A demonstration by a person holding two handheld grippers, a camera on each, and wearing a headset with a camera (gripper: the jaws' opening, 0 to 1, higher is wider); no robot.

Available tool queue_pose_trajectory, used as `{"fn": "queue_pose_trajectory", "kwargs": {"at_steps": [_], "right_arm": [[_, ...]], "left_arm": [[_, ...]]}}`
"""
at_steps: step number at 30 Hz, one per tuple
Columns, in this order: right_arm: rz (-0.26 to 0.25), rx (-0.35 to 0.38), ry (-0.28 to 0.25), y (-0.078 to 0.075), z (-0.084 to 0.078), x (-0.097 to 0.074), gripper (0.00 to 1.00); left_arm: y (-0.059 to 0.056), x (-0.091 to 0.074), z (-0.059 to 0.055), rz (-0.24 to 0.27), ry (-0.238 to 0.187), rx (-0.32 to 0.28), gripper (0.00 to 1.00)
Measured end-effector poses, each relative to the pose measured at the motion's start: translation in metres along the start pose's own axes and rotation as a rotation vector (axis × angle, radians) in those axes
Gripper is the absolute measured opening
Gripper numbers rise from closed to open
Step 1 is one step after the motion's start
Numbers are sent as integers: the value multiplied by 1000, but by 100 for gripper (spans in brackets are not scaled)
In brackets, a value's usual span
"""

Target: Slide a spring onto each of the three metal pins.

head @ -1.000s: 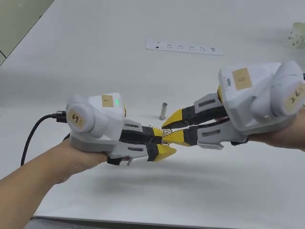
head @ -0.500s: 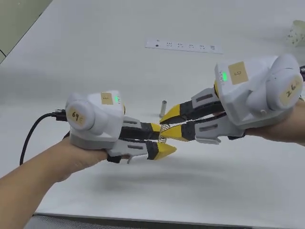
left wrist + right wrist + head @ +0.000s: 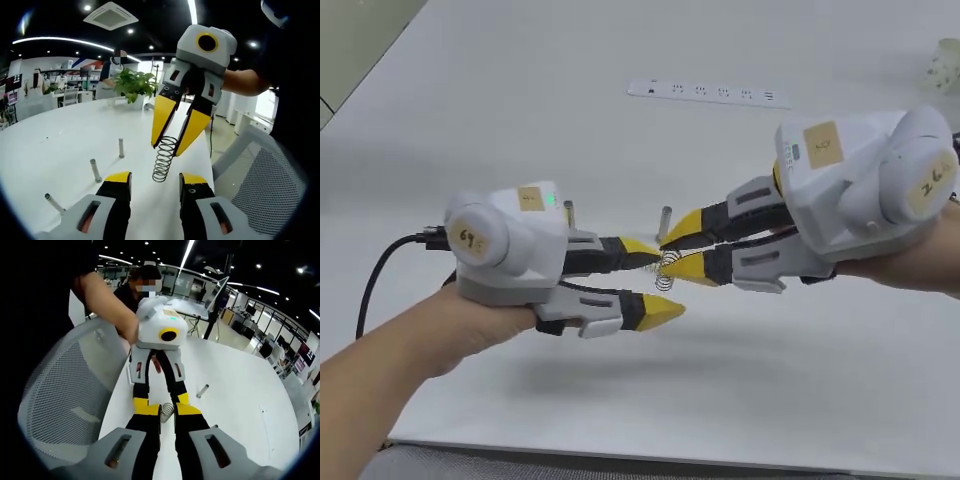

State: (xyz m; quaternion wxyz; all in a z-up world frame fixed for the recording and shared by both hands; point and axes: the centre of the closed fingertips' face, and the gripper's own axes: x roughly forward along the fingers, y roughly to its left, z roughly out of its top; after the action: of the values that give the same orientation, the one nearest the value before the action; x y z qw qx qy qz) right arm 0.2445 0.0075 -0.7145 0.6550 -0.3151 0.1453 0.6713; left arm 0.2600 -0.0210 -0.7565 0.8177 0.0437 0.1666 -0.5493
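A small steel spring (image 3: 668, 272) hangs in the air between the two grippers. My right gripper (image 3: 666, 258) is shut on its upper end; in the left gripper view the right gripper (image 3: 166, 149) comes in from above with the spring (image 3: 162, 165) dangling from its yellow tips. My left gripper (image 3: 670, 282) faces it, open, with its jaws apart on either side of the spring's lower end (image 3: 155, 179). Three upright metal pins (image 3: 121, 148) (image 3: 95, 170) (image 3: 52, 202) stand on the white table. In the right gripper view the spring (image 3: 168, 412) sits between that gripper's own tips (image 3: 167, 409).
A white power strip (image 3: 708, 94) lies at the far side of the table (image 3: 770, 370). Two pins (image 3: 666, 218) (image 3: 569, 212) stand behind the grippers. A black cable (image 3: 380, 285) trails from the left gripper. A mesh chair (image 3: 65, 390) stands beside the table edge.
My left gripper's jaws have spread apart and drawn slightly left, letting go of the spring. The right gripper keeps hold of it. A second pin has come into sight behind the left gripper.
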Motion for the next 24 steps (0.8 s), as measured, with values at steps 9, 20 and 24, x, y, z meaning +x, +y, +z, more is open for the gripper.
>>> {"fn": "queue_pose_trajectory", "kwargs": {"at_steps": [9,20,24], "right_arm": [[-19,10,-2,-4,-2,-2,7],[-38,8,11,-8,-8,-4,7],[-44,9,9,-11,-9,-5,7]], "left_arm": [[8,-5,-5,37,3,-1,44],[26,-26,-11,117,-1,-15,56],[35,-35,-15,163,0,-24,65]]}}
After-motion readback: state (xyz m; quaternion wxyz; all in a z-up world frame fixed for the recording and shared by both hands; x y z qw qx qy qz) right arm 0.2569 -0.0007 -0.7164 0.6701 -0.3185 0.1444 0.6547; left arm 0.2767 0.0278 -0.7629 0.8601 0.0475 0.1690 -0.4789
